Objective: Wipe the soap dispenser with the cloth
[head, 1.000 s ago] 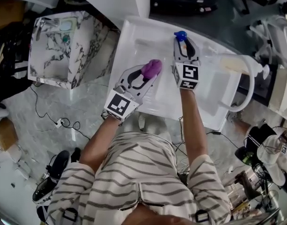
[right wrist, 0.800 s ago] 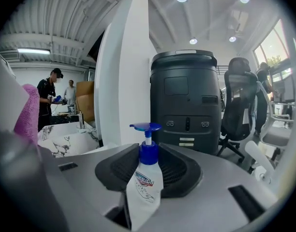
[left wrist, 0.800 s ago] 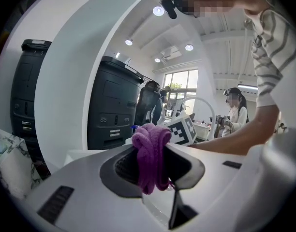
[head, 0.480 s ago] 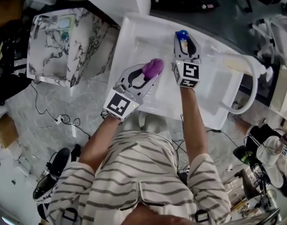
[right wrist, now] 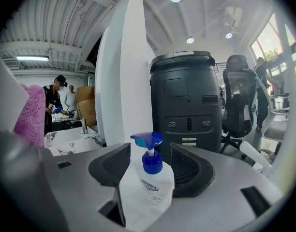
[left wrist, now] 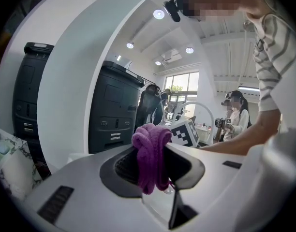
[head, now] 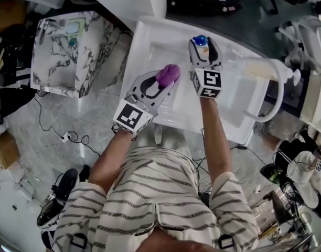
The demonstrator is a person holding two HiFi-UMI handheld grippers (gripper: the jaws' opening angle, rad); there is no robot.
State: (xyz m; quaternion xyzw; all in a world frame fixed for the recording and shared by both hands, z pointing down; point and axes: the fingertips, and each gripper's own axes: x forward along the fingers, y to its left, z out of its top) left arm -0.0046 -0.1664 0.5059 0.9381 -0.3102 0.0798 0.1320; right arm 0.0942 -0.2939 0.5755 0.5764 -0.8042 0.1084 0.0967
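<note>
A clear soap dispenser (right wrist: 149, 182) with a blue pump top (head: 201, 40) stands upright on the white tray-like surface (head: 150, 46). My right gripper (head: 203, 50) straddles it. Its jaws are opening, and the bottle stands between them with the pads off its sides. In the right gripper view the bottle sits centred between the dark pads (right wrist: 189, 170). My left gripper (head: 161, 84) is just left of it, shut on a bunched purple cloth (head: 168, 74). The cloth (left wrist: 150, 153) hangs out of the jaws in the left gripper view. Cloth and bottle are apart.
A marble-patterned block (head: 71, 51) stands to the left of the white surface. A white curved tube (head: 278, 93) arches at the right. Beyond stand a white pillar (right wrist: 124, 76), a black cabinet (right wrist: 186, 95) and an office chair (right wrist: 240, 100). People stand in the background.
My right gripper's jaws have spread wider around the soap dispenser. The left gripper still holds the cloth in about the same place.
</note>
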